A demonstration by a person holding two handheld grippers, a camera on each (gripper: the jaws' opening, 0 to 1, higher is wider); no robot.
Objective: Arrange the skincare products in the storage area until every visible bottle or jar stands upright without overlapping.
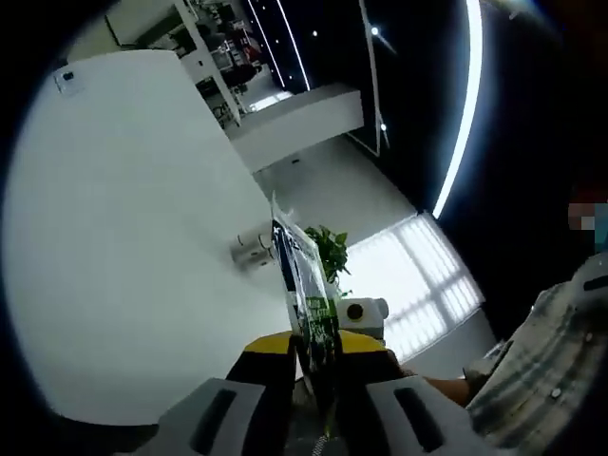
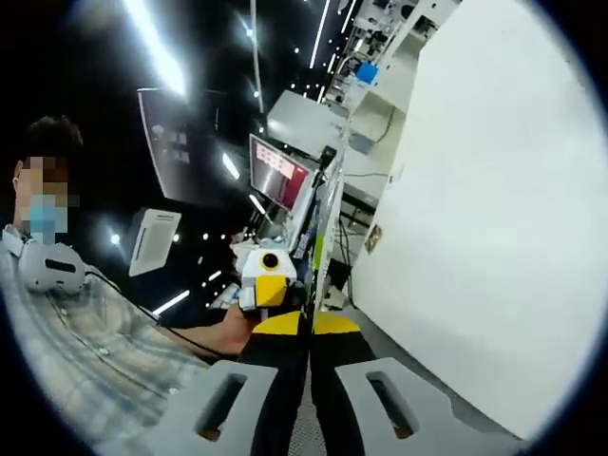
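A thin, flat transparent sheet with dark edging and green print (image 1: 302, 275) stood edge-on between the left tongs (image 1: 314, 353), whose yellow-tipped black jaws were clamped on its near end; whether it was a skincare product could not be told. In the right gripper view the same kind of thin edge-on sheet (image 2: 318, 233) rose from the right tongs (image 2: 307, 328), whose yellow-tipped jaws were pressed together on it. Just left of the sheet in the left gripper view, a small white cylindrical object (image 1: 252, 249) lay against a broad white surface (image 1: 123, 247), and a green leafy plant (image 1: 328, 250) showed just to its right. The other gripper, white with a yellow front (image 2: 265, 275), appeared near the right tongs, gripped by a hand (image 2: 233, 331). A person in a grey plaid shirt (image 2: 66, 347) was at the left of that view, with a lit red-and-white screen (image 2: 277, 168) farther off.
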